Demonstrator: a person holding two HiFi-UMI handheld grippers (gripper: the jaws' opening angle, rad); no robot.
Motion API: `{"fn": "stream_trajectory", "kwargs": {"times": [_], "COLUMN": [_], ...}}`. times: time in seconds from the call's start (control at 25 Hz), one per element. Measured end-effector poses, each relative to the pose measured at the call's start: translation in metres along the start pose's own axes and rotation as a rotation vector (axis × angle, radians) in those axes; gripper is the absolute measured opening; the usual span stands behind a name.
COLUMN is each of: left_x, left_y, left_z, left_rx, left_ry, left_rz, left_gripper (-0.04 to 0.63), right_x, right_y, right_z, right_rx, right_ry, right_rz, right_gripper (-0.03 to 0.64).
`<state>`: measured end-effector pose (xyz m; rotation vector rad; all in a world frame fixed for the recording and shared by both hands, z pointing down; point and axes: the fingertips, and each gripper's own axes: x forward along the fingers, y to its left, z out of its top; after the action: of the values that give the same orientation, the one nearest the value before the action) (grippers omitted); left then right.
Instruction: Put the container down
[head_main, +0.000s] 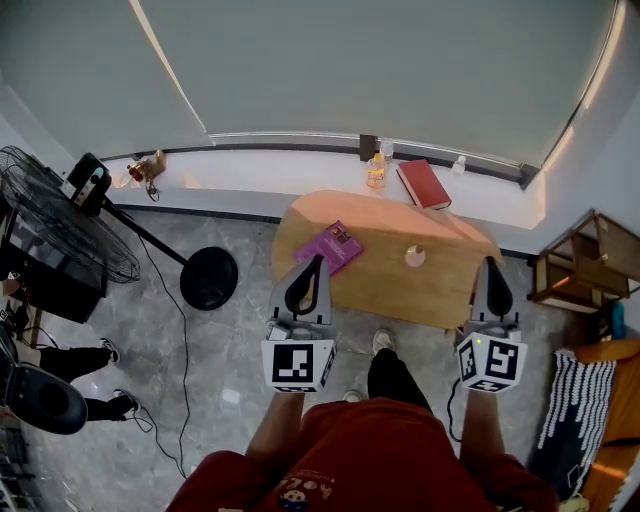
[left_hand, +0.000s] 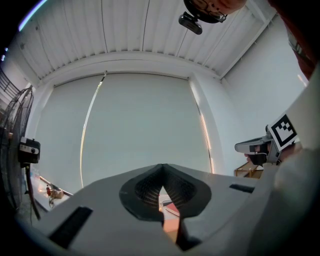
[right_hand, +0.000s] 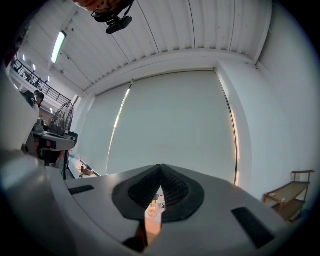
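Observation:
A small round pale container (head_main: 415, 256) stands on the oval wooden table (head_main: 440, 285), right of a purple book (head_main: 331, 247). My left gripper (head_main: 317, 262) is held level over the table's near left edge, its jaws shut with nothing in them. My right gripper (head_main: 490, 264) hovers at the table's near right edge, also shut and empty. In the left gripper view the jaws (left_hand: 161, 170) meet at their tips. In the right gripper view the jaws (right_hand: 160, 170) are closed too, and small bottles (right_hand: 153, 207) show through the gap below them.
On the window sill behind the table are a yellow bottle (head_main: 376, 172), a red book (head_main: 424, 184) and a small clear bottle (head_main: 459, 165). A fan (head_main: 60, 215) and a black round base (head_main: 208, 278) stand left. A wooden shelf (head_main: 590, 260) is right.

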<state>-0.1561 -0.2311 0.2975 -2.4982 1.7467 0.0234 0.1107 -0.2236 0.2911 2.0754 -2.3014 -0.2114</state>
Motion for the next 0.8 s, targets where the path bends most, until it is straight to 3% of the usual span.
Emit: {"fn": "stream_trajectory", "kwargs": {"times": [0.8], "left_x": [0.018], "left_y": [-0.014], "left_z": [-0.001], "left_rx": [-0.002], "left_ry": [-0.005], "left_rz": [-0.033], "left_gripper": [0.005], "right_x": [0.007], "right_y": [-0.002], "right_z": [-0.017], "right_rx": [-0.024], "right_ry": [0.047], "right_rz": [0.003], "right_gripper": [-0.003]}}
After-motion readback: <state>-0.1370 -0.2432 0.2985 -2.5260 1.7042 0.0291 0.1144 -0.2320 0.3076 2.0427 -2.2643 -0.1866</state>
